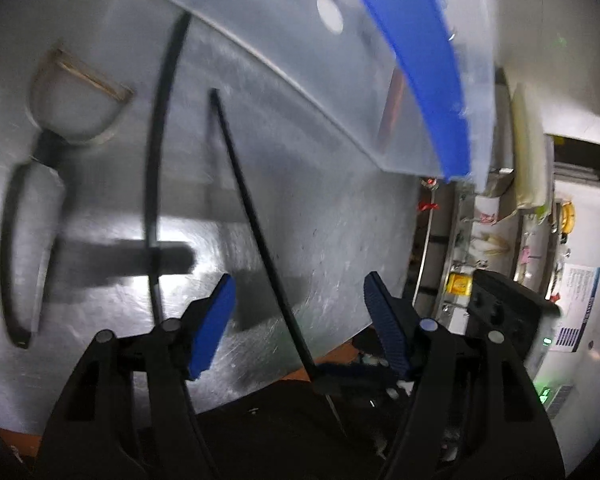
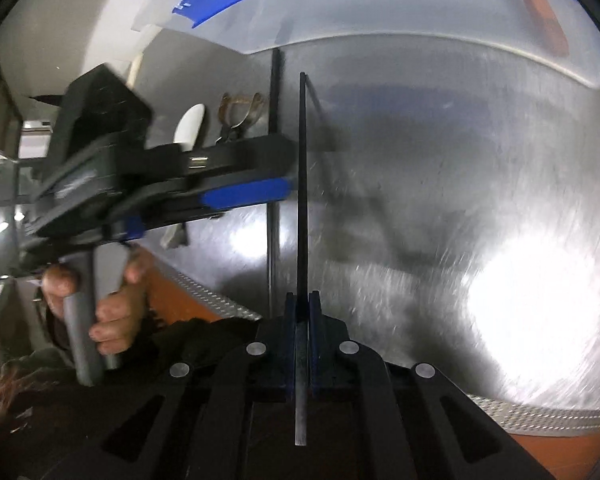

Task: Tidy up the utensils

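Note:
My right gripper is shut on a black chopstick and holds it above the steel table, pointing toward a clear plastic bin with a blue rim. The same chopstick crosses the left wrist view between my open, empty left gripper's fingers. A second black chopstick lies on the table to the left; it also shows in the right wrist view. A peeler with a black looped handle lies at far left. The left gripper reaches in from the left in the right wrist view.
The steel table ends at a front edge over an orange floor. The clear bin stands at the table's far side. A white spoon lies beside the peeler. Shelves with clutter are at the right.

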Available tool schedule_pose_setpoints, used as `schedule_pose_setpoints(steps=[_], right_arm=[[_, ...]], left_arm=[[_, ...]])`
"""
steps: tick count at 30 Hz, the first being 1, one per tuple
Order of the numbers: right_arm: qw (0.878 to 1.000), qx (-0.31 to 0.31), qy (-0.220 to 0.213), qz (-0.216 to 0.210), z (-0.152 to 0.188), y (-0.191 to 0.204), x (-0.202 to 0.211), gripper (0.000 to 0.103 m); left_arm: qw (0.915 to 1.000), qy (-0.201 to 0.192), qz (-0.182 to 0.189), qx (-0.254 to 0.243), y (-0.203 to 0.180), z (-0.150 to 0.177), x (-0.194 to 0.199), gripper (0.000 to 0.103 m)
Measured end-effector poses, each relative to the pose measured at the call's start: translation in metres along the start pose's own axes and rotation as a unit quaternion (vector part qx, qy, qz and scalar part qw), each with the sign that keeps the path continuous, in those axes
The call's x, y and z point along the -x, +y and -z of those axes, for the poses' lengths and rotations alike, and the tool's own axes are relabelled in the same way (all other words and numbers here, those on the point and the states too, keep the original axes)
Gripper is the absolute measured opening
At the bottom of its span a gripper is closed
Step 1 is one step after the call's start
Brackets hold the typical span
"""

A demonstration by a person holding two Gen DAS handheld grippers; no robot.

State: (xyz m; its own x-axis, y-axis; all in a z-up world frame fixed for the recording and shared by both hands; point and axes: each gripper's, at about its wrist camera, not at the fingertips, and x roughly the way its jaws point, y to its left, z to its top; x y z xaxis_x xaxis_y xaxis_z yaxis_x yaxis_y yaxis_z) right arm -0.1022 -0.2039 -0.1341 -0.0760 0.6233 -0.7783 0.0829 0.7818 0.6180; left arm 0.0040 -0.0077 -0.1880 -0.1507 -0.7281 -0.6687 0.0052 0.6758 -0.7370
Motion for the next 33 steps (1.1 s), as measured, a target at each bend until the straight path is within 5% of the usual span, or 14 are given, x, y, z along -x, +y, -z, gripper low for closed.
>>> schedule_pose_setpoints(steps=[6,13,20,25,27,33], right_arm=[[1.0,0.004,0.002,-0.014,0.011,0.007,0.006,0.007],[0.999,0.027,0.026,0.012,0.008,0.007,-0.017,0.01],[0.995,0.065,0.031,0.072,0.0,0.013,-0.031,0.036],[0.983,0.131,0.039,0.121,-0.007,0.021,-0.052,0.035],[0.983,0.144,0.04,0.104,-0.008,0.027,-0.056,0.013],[0.977,0.199,0.011,0.072,-0.001,0.065,-0.025,0.008]], left_arm=[[0.9993,0.006,-0.036,0.011,0.003,0.004,-0.018,0.008],[0.9988,-0.007,-0.048,0.006,0.007,0.011,-0.014,0.004],[0.9987,-0.008,-0.049,0.01,0.014,0.01,-0.007,0.004],[0.999,-0.003,-0.044,0.003,0.013,0.012,-0.006,0.004],[0.999,-0.005,-0.044,-0.001,0.01,0.013,-0.005,0.004],[0.9931,-0.061,-0.063,-0.078,-0.026,0.027,0.041,0.004]])
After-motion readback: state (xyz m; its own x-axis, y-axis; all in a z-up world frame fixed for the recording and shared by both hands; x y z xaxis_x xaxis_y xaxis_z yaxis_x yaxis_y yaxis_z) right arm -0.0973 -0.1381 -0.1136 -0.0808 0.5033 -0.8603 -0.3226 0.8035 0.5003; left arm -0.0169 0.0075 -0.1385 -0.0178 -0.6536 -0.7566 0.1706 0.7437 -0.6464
